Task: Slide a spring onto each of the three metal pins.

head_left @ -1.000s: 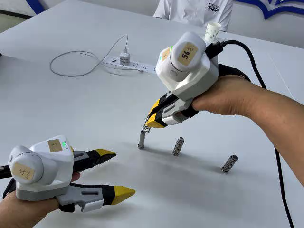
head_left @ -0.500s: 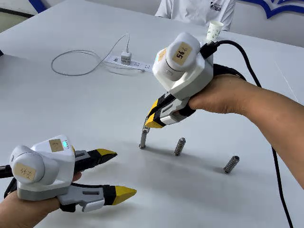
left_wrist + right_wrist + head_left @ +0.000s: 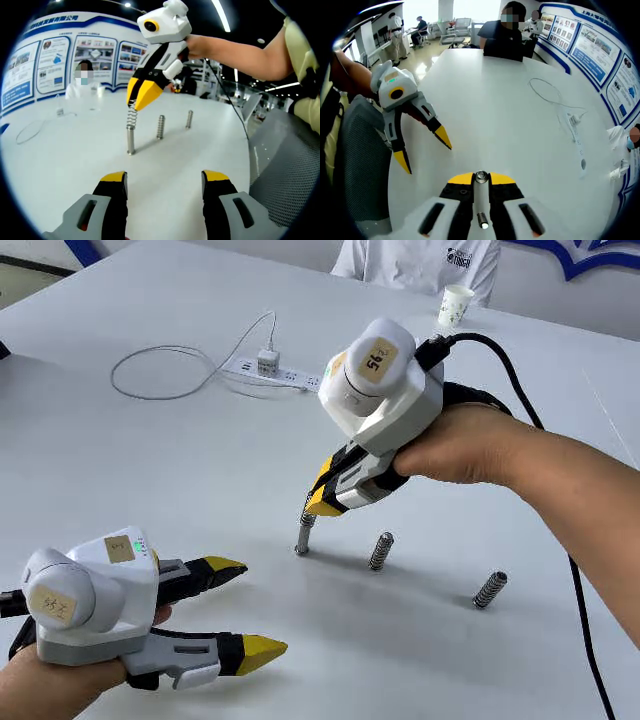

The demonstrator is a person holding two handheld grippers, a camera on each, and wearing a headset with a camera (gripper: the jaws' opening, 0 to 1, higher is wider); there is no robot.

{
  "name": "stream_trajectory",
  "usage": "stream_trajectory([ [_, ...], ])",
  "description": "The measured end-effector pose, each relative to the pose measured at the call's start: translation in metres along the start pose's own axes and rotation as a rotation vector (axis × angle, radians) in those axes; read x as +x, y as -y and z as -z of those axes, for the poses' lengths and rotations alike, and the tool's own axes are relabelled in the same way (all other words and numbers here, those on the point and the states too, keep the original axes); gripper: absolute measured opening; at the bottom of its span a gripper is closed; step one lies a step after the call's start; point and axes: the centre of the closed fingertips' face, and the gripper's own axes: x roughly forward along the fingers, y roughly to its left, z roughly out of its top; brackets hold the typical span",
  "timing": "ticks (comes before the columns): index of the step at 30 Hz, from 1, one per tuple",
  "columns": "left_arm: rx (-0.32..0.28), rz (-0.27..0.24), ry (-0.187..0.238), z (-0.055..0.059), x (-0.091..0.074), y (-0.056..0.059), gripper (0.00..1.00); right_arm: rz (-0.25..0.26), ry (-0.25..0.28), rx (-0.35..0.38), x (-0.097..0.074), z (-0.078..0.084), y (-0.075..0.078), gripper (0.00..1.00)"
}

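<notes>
Three metal pins stand upright on the white table [image 3: 180, 460]. Over the left pin [image 3: 302, 538] [image 3: 130, 141] my right gripper [image 3: 318, 504] [image 3: 142, 94] points down, shut on a spring [image 3: 308, 519] [image 3: 132, 116] whose lower end sits on the pin's top. In the right gripper view that spring [image 3: 481, 218] runs between the jaws of my right gripper [image 3: 480, 179]. The middle pin [image 3: 381, 551] [image 3: 160, 127] and the right pin [image 3: 490, 589] [image 3: 189, 119] each wear a spring. My left gripper [image 3: 250, 605] [image 3: 165, 176] [image 3: 426, 155] is open and holds nothing, low at the front left.
A white power strip [image 3: 270, 375] with a plugged charger and a looped cable [image 3: 150, 375] lies at the back of the table. A paper cup [image 3: 455, 305] stands near the far edge, where a person in a white shirt [image 3: 420, 260] sits.
My right gripper has tipped a little more upright above the left pin, with the spring still in it. The left gripper has stayed where it was.
</notes>
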Motion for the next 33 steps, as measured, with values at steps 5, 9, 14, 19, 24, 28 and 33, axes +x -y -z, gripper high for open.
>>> stream_trajectory([
  [5, -0.002, 0.000, 0.000, 0.001, 0.000, 0.000, 0.61, -0.007, -0.004, 0.008, 0.002, 0.000, 0.000, 0.12],
  [9, -0.002, 0.001, 0.000, 0.000, 0.000, 0.000, 0.61, -0.012, -0.009, 0.013, 0.004, 0.001, 0.000, 0.12],
  [14, -0.004, 0.000, 0.000, 0.001, 0.000, 0.000, 0.61, -0.020, -0.016, 0.018, 0.007, 0.003, 0.001, 0.12],
  [19, -0.008, -0.003, 0.001, 0.002, -0.001, -0.001, 0.61, -0.029, -0.024, 0.025, 0.011, 0.005, 0.001, 0.12],
  [24, -0.010, -0.005, 0.001, 0.002, -0.001, -0.002, 0.61, -0.036, -0.029, 0.029, 0.014, 0.006, 0.001, 0.12],
  [28, -0.012, -0.005, 0.000, 0.002, -0.001, -0.003, 0.61, -0.039, -0.034, 0.031, 0.017, 0.007, 0.000, 0.12],
  [33, -0.013, -0.005, 0.000, 0.003, -0.001, -0.003, 0.61, -0.043, -0.040, 0.037, 0.019, 0.009, -0.001, 0.12],
])
